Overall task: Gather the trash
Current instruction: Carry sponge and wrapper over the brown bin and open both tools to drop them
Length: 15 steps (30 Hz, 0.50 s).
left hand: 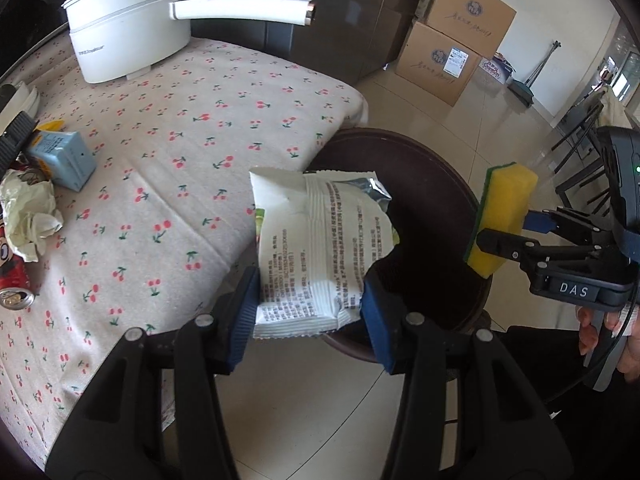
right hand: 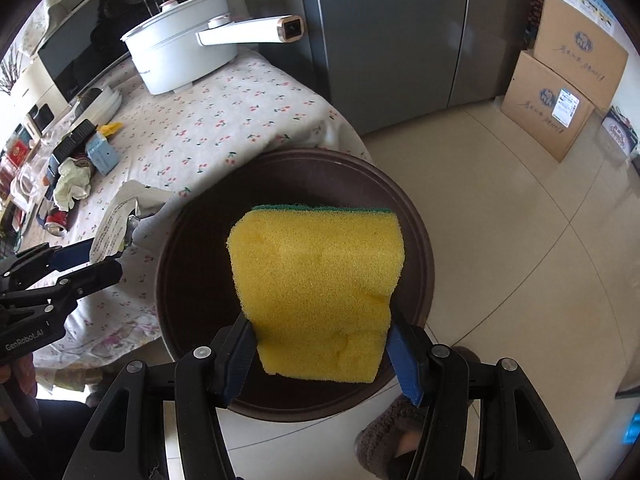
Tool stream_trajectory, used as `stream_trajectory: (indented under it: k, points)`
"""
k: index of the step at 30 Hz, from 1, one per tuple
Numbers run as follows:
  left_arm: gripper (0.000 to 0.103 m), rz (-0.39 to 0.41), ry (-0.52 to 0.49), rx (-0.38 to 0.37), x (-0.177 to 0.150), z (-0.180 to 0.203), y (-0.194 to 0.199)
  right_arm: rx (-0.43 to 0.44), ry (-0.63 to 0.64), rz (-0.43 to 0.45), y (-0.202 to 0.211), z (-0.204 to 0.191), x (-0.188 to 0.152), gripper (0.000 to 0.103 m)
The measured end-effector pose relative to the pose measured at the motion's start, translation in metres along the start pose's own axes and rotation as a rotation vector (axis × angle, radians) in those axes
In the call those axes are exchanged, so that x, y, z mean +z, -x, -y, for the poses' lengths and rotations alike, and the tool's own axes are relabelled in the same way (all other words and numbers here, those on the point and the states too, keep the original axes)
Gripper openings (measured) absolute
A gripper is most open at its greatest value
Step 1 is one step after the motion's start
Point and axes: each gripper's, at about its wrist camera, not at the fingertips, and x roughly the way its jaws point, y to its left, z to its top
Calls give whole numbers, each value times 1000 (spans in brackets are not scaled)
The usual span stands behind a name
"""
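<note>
My left gripper (left hand: 310, 300) is shut on a white snack wrapper (left hand: 320, 248) and holds it over the near rim of a dark brown round bin (left hand: 460, 200) beside the table. My right gripper (right hand: 320, 344) is shut on a yellow sponge (right hand: 316, 292) with a green scouring side, held above the bin's opening (right hand: 192, 248). The sponge (left hand: 504, 216) and right gripper (left hand: 516, 236) show at the right of the left wrist view. The wrapper (right hand: 116, 216) and left gripper (right hand: 100, 256) show at the left of the right wrist view. More trash lies on the table: crumpled paper (left hand: 30, 212), a blue carton (left hand: 66, 160), a red can (left hand: 14, 284).
The table has a cherry-print cloth (left hand: 180, 140). A white electric pot (left hand: 128, 20) with a long handle stands at its far end. A grey fridge (right hand: 400, 32) and cardboard boxes (right hand: 560, 80) stand behind. Tiled floor (right hand: 520, 240) lies to the right. A slippered foot (right hand: 400, 432) is near the bin.
</note>
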Motion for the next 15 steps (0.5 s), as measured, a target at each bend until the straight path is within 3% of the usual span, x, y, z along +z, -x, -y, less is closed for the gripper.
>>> stream_trajectory:
  k: [2,4,15]
  points:
    - [60,-12,-7,-11,3,6,-8,-4,-9,-4,0,6,-1,62]
    - [97,-30,0,2,4,8,-14,-6,-13,-8,2,9,-2,62]
    - [102,-23,-4,107,-4,-7,-2,-1,4,-2,0,3,1,62]
